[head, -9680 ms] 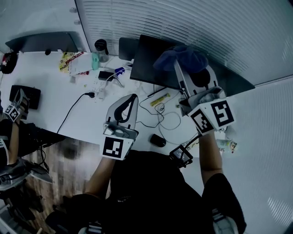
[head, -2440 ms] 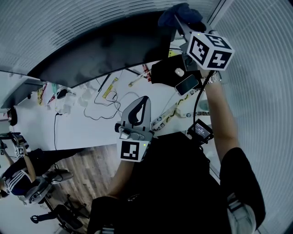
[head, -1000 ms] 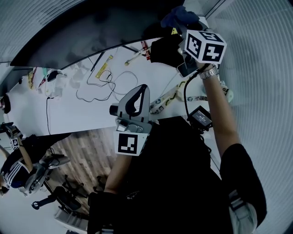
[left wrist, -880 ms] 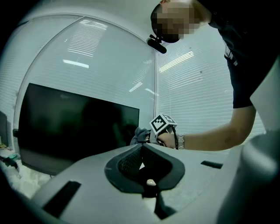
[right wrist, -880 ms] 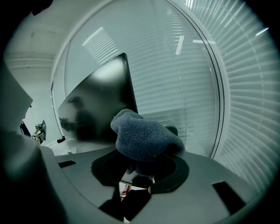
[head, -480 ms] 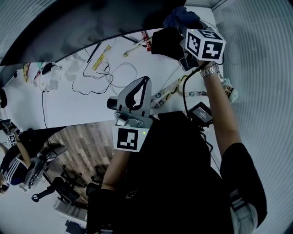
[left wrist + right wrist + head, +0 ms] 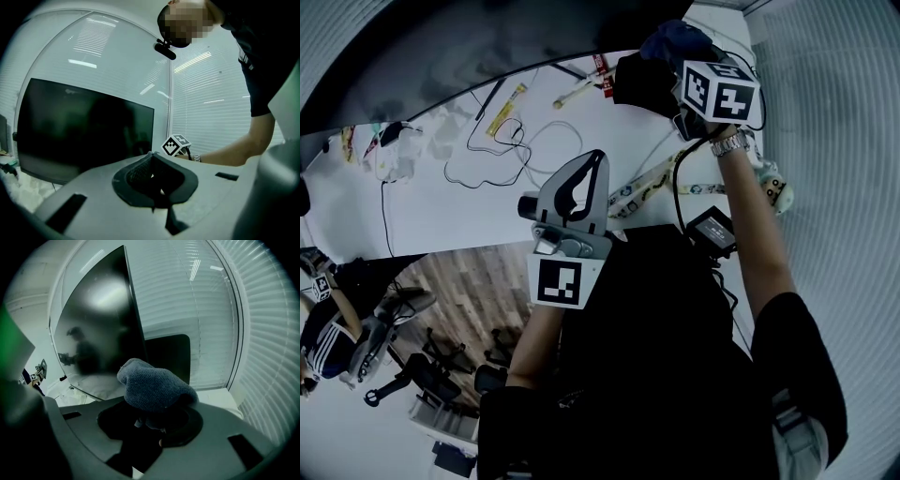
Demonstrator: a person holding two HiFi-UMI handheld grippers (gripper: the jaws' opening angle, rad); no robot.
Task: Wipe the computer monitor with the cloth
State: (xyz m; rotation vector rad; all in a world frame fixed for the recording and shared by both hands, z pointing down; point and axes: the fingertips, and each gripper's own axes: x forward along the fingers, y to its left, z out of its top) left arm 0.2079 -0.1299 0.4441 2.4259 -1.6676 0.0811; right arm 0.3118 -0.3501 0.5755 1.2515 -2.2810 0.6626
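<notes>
The dark monitor (image 7: 487, 42) runs along the back of the white desk (image 7: 450, 202); it also fills the left of the left gripper view (image 7: 84, 126) and stands edge-on in the right gripper view (image 7: 98, 333). My right gripper (image 7: 675, 56) is shut on a blue-grey cloth (image 7: 675, 39), which bulges over its jaws (image 7: 152, 387) by the monitor's lower right corner. I cannot tell whether the cloth touches the screen. My left gripper (image 7: 597, 159) hovers over the desk's front edge, shut and holding nothing (image 7: 150, 157).
Looped cables (image 7: 511, 141), a patterned lanyard (image 7: 647, 192) and a black pad (image 7: 639, 82) lie on the desk. A small black box (image 7: 711, 231) hangs on a cable below my right wrist. Window blinds (image 7: 834, 141) close off the right. A seated person (image 7: 333, 342) is at the lower left.
The right gripper with the cloth has stayed at the monitor's right end, dropping slightly in the view. The left gripper has barely moved. The head view has swung a little.
</notes>
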